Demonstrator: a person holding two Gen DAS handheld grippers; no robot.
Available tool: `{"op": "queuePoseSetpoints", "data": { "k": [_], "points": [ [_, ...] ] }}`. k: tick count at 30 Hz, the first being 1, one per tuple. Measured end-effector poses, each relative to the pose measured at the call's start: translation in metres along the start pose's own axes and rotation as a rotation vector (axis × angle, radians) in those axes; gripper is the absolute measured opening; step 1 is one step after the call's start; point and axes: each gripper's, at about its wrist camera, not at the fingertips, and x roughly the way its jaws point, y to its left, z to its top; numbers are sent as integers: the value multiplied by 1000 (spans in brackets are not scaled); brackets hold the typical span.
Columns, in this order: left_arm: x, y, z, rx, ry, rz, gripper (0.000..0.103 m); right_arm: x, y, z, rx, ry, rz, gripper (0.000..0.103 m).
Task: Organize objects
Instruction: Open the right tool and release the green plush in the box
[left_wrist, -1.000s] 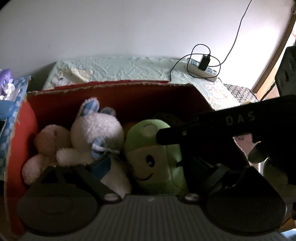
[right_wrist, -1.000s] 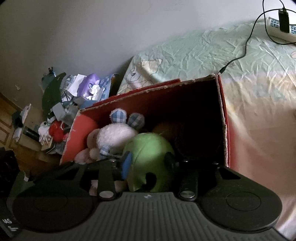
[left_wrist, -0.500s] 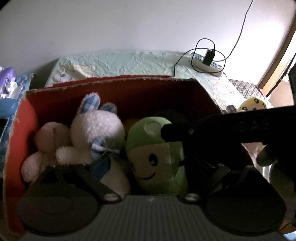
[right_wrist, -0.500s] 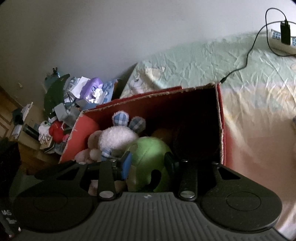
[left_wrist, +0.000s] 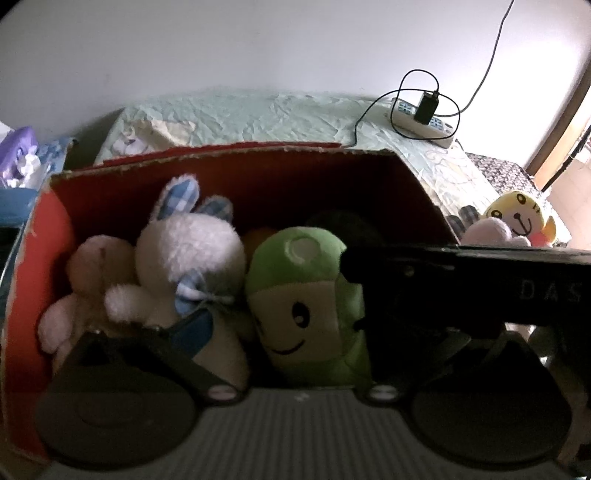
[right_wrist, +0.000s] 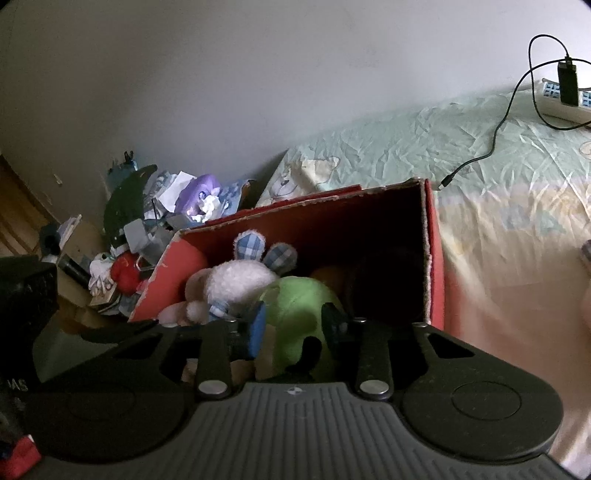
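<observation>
Red box (left_wrist: 55, 236), frame centre: three plush toys, pink (left_wrist: 88, 280), white bunny (left_wrist: 188, 254), green (left_wrist: 303, 295); possibly more in shadow. Right gripper (right_wrist: 293, 325) jaws straddle the green toy (right_wrist: 299, 299), grip unclear. Left gripper (left_wrist: 280, 328) open, empty.

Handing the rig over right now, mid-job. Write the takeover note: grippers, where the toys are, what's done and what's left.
Right gripper: jaws either side of the green plush in the red box; grip not confirmed.
Left gripper: open, empty, over the box.
In the box: pink plush, white bunny, green plush.
Left: yellow plush and a pale pink one lie outside, on the bed to the right.
</observation>
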Motion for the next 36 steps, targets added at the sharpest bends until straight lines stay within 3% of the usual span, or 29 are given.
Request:
{"op": "queuePoseSetpoints", "data": {
  "k": [8, 9, 10, 11, 19, 29, 36],
  "points": [
    [2, -6, -1, 4, 8, 45, 102, -6, -3, -4, -8, -16, 11, 28],
    [3, -8, -1, 9, 9, 53, 102, -6, -3, -5, -9, -17, 8, 28],
    [3, -10, -2, 15, 9, 62, 102, -6, -4, -5, -9, -15, -14, 36],
    [4, -12, -2, 20, 10, 69, 102, -7, -6, -6, -7, -18, -32, 33],
    [9, -20, -4, 24, 18, 116, 102, -20, -24, -7, 85, -41, 47, 34],
    [-1, -27, -3, -15, 3, 171, 102, -35, -34, -10, 96, -58, 125, 34],
    [-14, -37, -1, -21, -21, 257, 102, -47, -37, -11, 83, -55, 152, 34]
  ]
}}
